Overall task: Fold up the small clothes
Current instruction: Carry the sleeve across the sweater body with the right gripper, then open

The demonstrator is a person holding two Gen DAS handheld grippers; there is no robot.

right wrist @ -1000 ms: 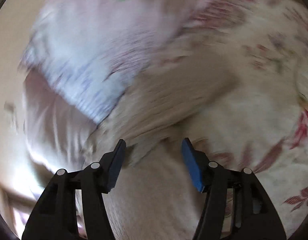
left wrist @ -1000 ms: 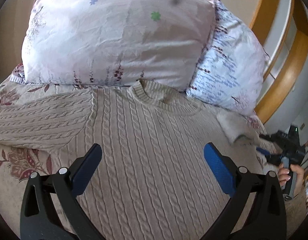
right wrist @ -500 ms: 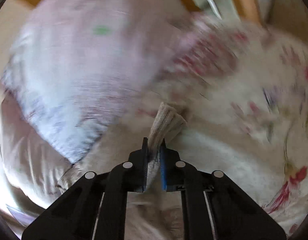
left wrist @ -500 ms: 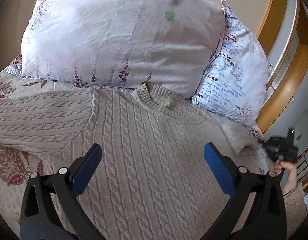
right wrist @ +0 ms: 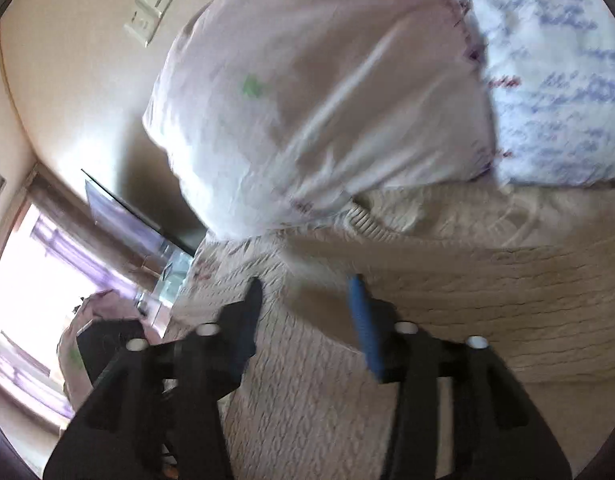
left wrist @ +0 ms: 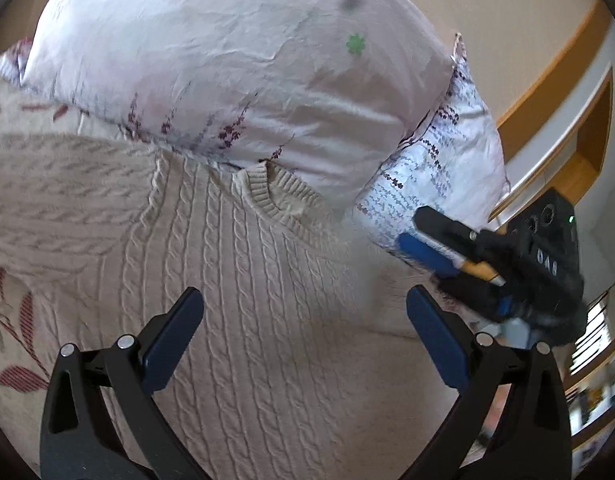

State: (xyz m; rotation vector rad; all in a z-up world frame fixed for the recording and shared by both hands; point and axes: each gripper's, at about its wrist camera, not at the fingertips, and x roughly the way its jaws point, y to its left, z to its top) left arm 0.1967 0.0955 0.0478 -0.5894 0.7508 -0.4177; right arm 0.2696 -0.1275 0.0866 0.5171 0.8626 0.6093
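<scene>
The sweater (left wrist: 243, 300) lies flat on the bedspread (left wrist: 11, 320), its collar touching the front pillow (left wrist: 227, 64). My left gripper (left wrist: 303, 320) hovers over the sweater's chest, jaws wide apart and empty. My right gripper (left wrist: 439, 256) hangs near the sweater's shoulder beside the second pillow (left wrist: 439, 168); its jaws have just been opening, nothing between them.

A home bedroom: 2 flowered pillows (left wrist: 235, 68) lean against a plain wall (right wrist: 79, 92) at the head of a bed (left wrist: 11, 320) with a floral cover; a window (right wrist: 23, 292) stands beside it.
</scene>
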